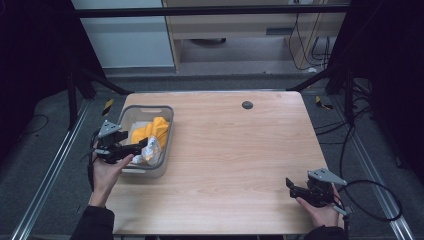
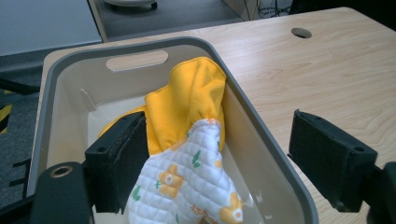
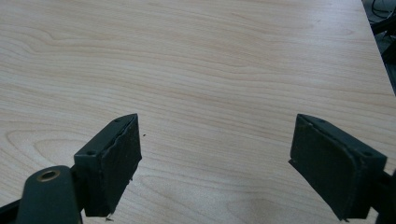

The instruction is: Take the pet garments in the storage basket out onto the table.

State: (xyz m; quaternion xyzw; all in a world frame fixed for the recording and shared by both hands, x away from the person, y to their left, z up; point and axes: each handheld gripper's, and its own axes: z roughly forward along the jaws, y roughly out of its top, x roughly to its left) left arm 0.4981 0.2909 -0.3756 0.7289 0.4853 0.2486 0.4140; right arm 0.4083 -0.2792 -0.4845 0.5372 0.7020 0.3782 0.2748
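A grey plastic bin (image 1: 125, 116) (image 2: 60, 70) stands at the table's left side. Inside it lies a yellow cloth (image 1: 155, 127) (image 2: 189, 100) joined to a white quilted part with orange flowers (image 1: 151, 150) (image 2: 187, 179), draped against the bin's right wall. My left gripper (image 1: 142, 145) (image 2: 219, 163) is open over the bin's near end; one jaw is inside the bin beside the quilted cloth, the other outside the right wall. My right gripper (image 1: 290, 185) (image 3: 215, 163) is open just above bare wood near the table's front right corner, holding nothing.
The wooden table (image 1: 225, 150) (image 3: 196, 60) has a round cable hole (image 1: 247, 105) (image 2: 301, 32) near its far edge. Cables (image 1: 372, 200) trail on the floor to the right. A metal frame (image 1: 95, 82) surrounds the table.
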